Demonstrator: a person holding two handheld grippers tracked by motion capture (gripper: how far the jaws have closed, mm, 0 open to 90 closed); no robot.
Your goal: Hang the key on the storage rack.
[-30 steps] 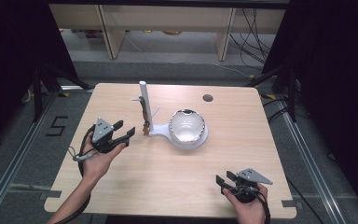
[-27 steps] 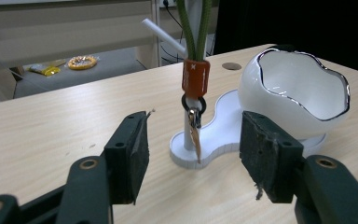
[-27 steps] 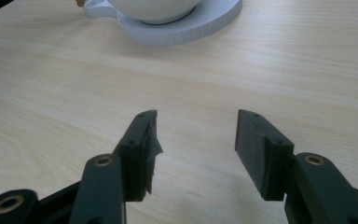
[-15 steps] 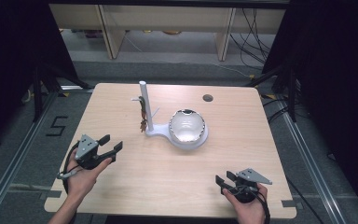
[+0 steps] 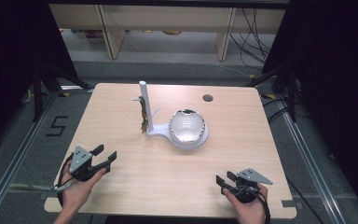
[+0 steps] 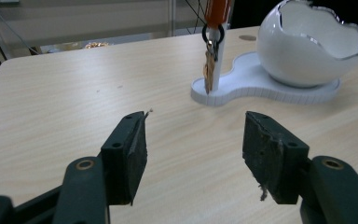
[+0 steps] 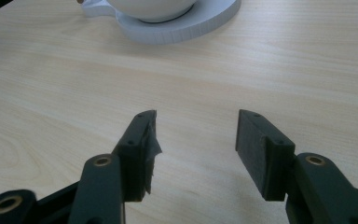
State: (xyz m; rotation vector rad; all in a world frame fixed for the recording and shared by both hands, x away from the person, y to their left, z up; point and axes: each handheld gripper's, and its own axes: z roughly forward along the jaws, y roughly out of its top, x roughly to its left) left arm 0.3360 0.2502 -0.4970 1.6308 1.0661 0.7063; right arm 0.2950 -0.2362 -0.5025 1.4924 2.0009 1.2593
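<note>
A pale wooden table (image 5: 135,182) with rounded corners carries a white flat stand (image 5: 161,134) near its centre. On the stand sits a white egg-shaped bowl with a jagged, cracked-shell rim (image 5: 187,126), and at the bowl's nine o'clock a slim white upright post (image 5: 145,106) rises from the same stand. A small brownish-gold pendant (image 5: 142,119) hangs against the post from a dark ring; in the left gripper view it dangles down to just above the stand's base (image 6: 209,70). At the table's one o'clock lies a small round dark hole (image 5: 208,98).

The left gripper (image 5: 105,157), held in the person's left hand (image 5: 74,189), sits at the table's seven o'clock, well apart from the stand. Its black jaws are spread wide with nothing between them, and bare tabletop shows in the gap; they aim toward the post and bowl (image 6: 307,44).

The right gripper (image 5: 225,179), held in the person's right hand (image 5: 247,207), rests at five o'clock near the table's front edge. Its jaws also stand apart and empty, pointing toward the stand's rim (image 7: 182,25) farther up the table.
</note>
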